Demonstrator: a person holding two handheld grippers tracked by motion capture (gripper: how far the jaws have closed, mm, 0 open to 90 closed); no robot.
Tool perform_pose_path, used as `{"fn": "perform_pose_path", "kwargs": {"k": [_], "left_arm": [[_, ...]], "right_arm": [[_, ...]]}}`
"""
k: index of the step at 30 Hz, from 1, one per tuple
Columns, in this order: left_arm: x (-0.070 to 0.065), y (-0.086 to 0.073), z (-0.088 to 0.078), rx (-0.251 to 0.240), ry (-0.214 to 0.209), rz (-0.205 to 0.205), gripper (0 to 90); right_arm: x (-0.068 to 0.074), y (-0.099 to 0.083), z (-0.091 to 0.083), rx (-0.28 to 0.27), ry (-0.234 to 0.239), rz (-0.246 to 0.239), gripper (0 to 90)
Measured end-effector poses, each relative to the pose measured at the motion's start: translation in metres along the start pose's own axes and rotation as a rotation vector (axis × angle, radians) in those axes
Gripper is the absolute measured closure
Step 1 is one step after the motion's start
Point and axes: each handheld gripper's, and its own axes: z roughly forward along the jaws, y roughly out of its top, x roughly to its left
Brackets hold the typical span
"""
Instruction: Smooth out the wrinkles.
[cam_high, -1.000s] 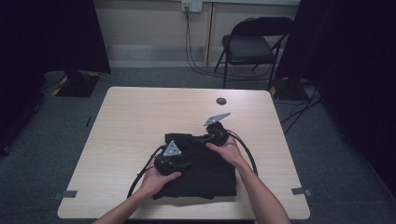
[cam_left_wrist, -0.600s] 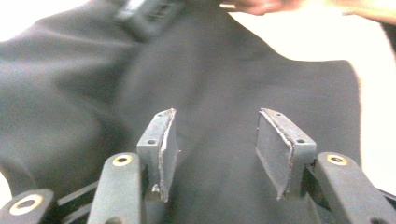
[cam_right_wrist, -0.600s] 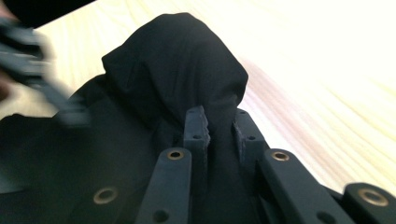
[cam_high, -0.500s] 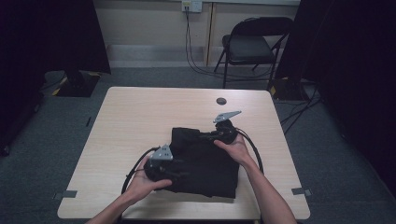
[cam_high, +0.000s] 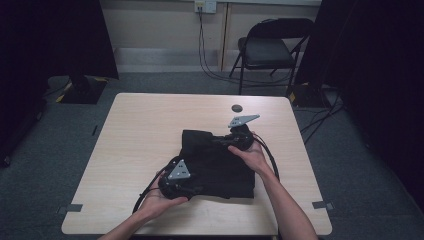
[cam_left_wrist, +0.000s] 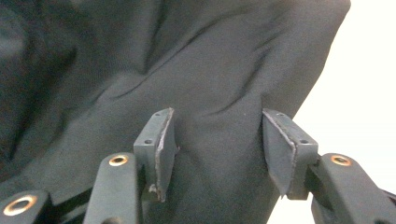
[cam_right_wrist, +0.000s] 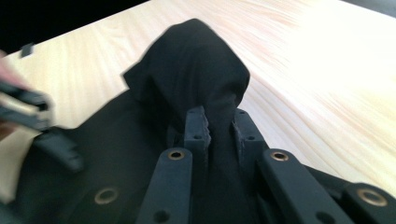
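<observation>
High view: both hands (cam_high: 252, 156) low, right claw (cam_right_wrist: 219, 128) pinching black cloth (cam_high: 220, 162).

Black garment (cam_high: 217, 162): in the left gripper view it runs off the top, left and bottom edges, so its outline cannot be traced; its folds read as one dark mass in the high view. Left gripper (cam_high: 176, 184): its jaw tips are lost against the cloth in the high view. Right gripper (cam_right_wrist: 219, 135): the fabric bunched between its pads hides the pad faces; a blurred object (cam_right_wrist: 28, 109) lies far left of the claw, cut by the edge. Small dark disc (cam_high: 237, 108), beyond the right gripper: too small to identify.
</observation>
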Motion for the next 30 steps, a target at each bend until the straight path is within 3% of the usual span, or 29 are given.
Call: {"fn": "perform_pose_path", "kwargs": {"k": [2,3,4,5,6,7,9,13,19,23,26,30], "left_arm": [[0.000,0.001,0.001,0.000,0.017,-0.003,48.6],[-0.003,0.001,0.002,0.006,0.046,0.012,49.8],[-0.003,0.001,0.002,0.006,0.046,0.012,49.9],[-0.007,0.002,0.002,0.016,0.074,0.029,50.3],[-0.007,0.002,0.002,0.016,0.074,0.029,51.4],[-0.007,0.002,0.003,0.021,0.077,0.022,52.6],[-0.007,0.003,0.003,0.021,0.095,0.024,57.3],[-0.010,0.002,0.005,0.014,0.112,0.037,58.2],[-0.011,0.002,0.005,0.010,0.113,0.035,58.2],[-0.012,0.001,0.005,0.006,0.113,0.035,58.1],[-0.012,0.002,0.006,0.010,0.108,0.029,58.1],[-0.007,0.003,-0.002,0.010,0.066,-0.004,59.3]], "right_arm": [[0.015,0.002,-0.006,0.007,0.021,-0.037,79.0],[0.021,0.001,-0.008,0.001,0.038,-0.041,79.1],[0.026,-0.002,-0.011,0.001,0.058,-0.039,79.1],[0.032,-0.004,-0.013,0.001,0.061,-0.046,79.1],[0.032,-0.004,-0.013,0.001,0.061,-0.046,79.1],[0.046,-0.009,-0.017,0.020,0.065,-0.061,79.2],[0.060,-0.015,-0.019,0.030,0.076,-0.056,79.2],[0.082,-0.034,-0.016,0.082,0.076,-0.033,78.9],[0.094,-0.059,-0.012,0.089,0.067,0.054,75.0],[0.100,-0.066,-0.015,0.088,0.059,0.074,71.2],[0.109,-0.076,-0.014,0.088,0.031,0.053,71.6],[0.110,-0.082,-0.010,0.085,0.014,0.031,73.3]]}}
